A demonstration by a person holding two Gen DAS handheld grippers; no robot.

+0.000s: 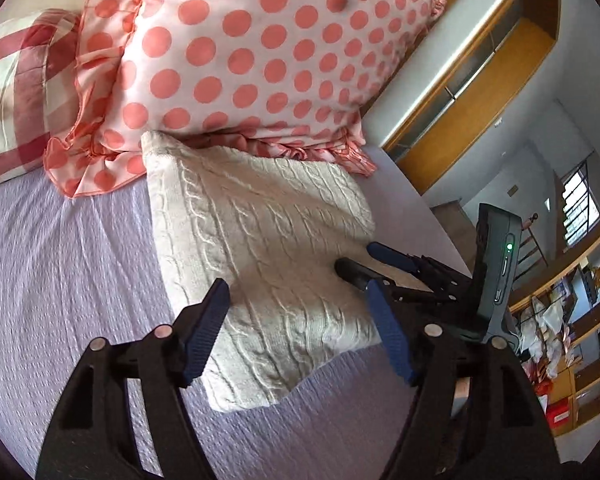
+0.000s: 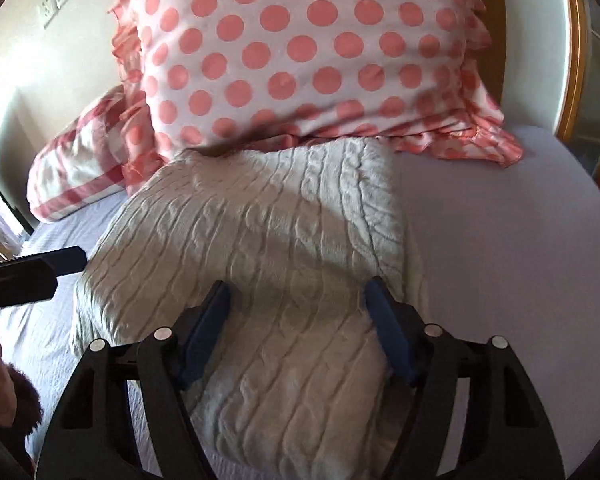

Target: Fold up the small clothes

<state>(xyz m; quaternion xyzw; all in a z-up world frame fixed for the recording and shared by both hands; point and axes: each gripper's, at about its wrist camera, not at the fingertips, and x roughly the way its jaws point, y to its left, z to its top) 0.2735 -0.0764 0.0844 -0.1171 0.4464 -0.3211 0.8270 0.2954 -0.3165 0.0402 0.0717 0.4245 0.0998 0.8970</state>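
Note:
A cream cable-knit garment (image 1: 260,248) lies folded into a rough rectangle on the lilac bedsheet (image 1: 60,264), its far edge against a polka-dot pillow. My left gripper (image 1: 298,292) is open and empty, just above the garment's near part. My right gripper (image 1: 380,264) shows at the garment's right edge in the left wrist view. In the right wrist view the right gripper (image 2: 298,290) is open and empty over the near part of the garment (image 2: 268,216). The left gripper's fingertips (image 2: 66,258) reach in from the left, beside the garment's left edge.
A large pink polka-dot pillow (image 1: 252,52) and a pink checked pillow (image 1: 16,96) stand at the bed's head. Bare sheet (image 2: 500,248) lies right of the garment. A wooden wardrobe (image 1: 480,80) and shelves (image 1: 572,340) stand beyond the bed's right edge.

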